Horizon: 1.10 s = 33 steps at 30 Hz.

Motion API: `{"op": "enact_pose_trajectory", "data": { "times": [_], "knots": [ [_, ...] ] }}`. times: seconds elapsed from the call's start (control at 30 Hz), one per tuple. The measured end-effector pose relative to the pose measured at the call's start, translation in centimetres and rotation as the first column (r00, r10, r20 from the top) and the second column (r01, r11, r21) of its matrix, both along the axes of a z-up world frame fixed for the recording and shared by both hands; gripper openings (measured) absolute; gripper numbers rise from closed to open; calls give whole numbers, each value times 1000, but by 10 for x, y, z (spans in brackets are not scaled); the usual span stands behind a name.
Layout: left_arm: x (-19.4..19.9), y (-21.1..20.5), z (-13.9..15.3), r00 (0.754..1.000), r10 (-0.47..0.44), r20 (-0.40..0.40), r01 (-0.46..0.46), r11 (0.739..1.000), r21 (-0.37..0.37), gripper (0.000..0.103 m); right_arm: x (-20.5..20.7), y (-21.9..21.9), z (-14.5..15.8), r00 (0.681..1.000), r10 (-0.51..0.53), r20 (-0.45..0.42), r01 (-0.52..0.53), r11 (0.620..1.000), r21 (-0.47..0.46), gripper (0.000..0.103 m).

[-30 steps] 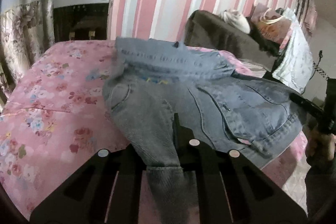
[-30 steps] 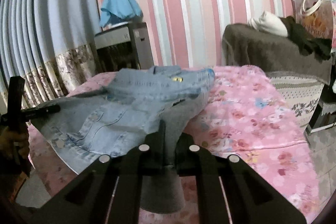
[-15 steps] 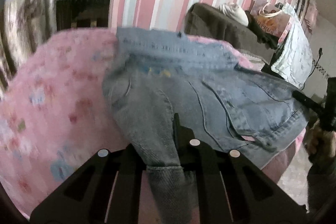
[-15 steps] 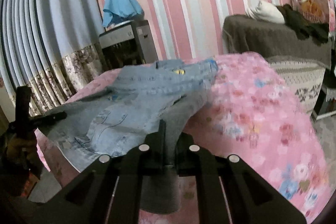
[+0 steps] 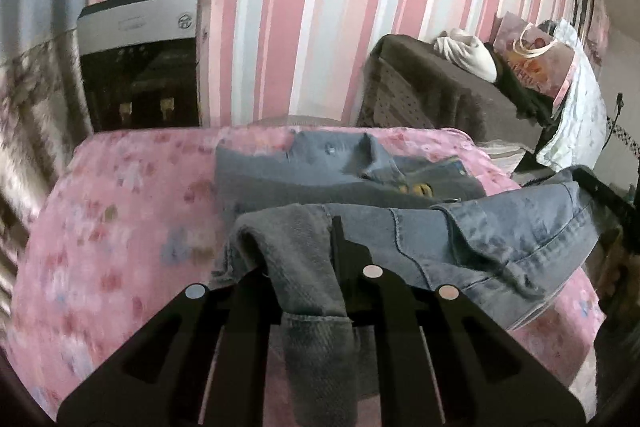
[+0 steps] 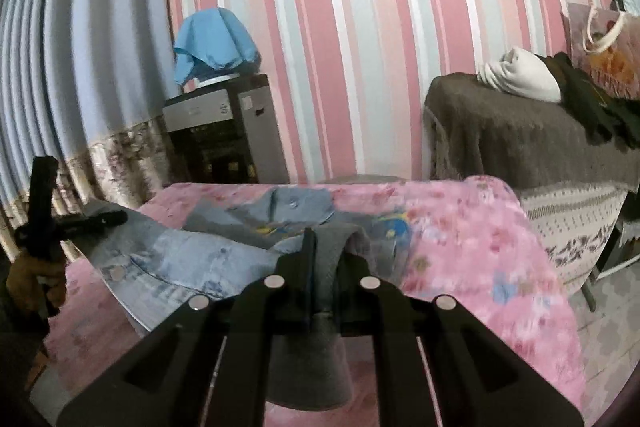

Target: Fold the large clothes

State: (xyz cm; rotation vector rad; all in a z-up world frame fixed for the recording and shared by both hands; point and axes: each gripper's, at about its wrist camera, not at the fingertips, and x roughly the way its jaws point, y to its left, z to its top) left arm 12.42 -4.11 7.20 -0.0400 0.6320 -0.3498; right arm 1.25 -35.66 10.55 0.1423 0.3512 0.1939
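Pink floral bed under denim jacket, both tools clamped on its cuffs

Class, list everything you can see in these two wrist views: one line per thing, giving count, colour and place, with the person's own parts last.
Denim jacket: one, blue with grey lining, on the bed, near edge lifted.
Bed cover: one, pink floral, under the jacket.
Water dispenser: one, silver and black, by the wall.
Cloth: one, light blue, on the dispenser.
Sofa cover: one, brown, right of the bed.
Bundle: one, white, on the sofa.
Gift bag: one, pink, on the sofa.
Left gripper: black, shut on the jacket.
Right gripper: black, shut on the jacket.
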Motion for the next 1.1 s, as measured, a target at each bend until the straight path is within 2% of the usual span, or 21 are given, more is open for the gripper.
{"op": "enact_pose_trajectory", "data": {
  "times": [0.2,0.4,0.53,0.63,0.7,0.73,0.77,0.8,0.83,0.87,0.9,0.93,0.97,1.03,1.1],
  "knots": [
    [55,-17,-1,1000,9,6,-10,999,45,9,59,-14,-2,999,-26,-22,26,1000,-2,7],
    [92,-39,-27,998,56,2,-55,992,111,10,103,-19,-24,996,-44,-75,45,999,4,7],
    [126,-48,-52,995,96,-38,-90,987,132,11,143,-24,-47,988,-53,-142,57,998,25,7],
    [162,-54,-74,983,124,-134,-104,984,146,17,183,-29,-63,968,-82,-237,88,996,16,9],
    [171,-56,-80,978,84,-189,-65,992,104,59,196,-31,-66,958,-78,-276,90,995,31,11],
    [166,-56,-76,981,76,-177,-63,995,81,66,195,-30,-64,959,-71,-276,86,995,42,13],
    [160,-57,-71,985,85,-152,-72,994,88,79,190,-29,-60,962,-65,-264,81,996,48,17],
    [151,-60,-64,989,98,-108,-85,989,121,82,182,-28,-53,970,-49,-239,65,996,60,32],
    [145,-63,-59,992,92,-90,-79,988,137,83,177,-27,-50,973,-38,-226,55,996,70,56],
    [141,-64,-55,993,87,-84,-74,986,147,84,170,-27,-47,977,-45,-210,61,996,71,70],
    [137,-65,-50,993,82,-79,-70,987,148,86,162,-27,-42,981,-69,-183,82,995,60,75],
    [133,-64,-45,994,79,-74,-68,988,138,90,152,-27,-34,985,-90,-144,97,994,45,75],
    [128,-63,-40,994,89,-60,-80,987,136,100,148,-27,-30,986,-97,-133,103,994,40,75],
    [116,-60,-25,992,128,4,-127,979,157,100,135,-28,-21,990,-95,-105,101,994,49,75],
    [107,-56,-14,991,128,26,-130,981,145,100,126,-25,-15,991,-89,-96,93,995,37,75]
  ]
}}
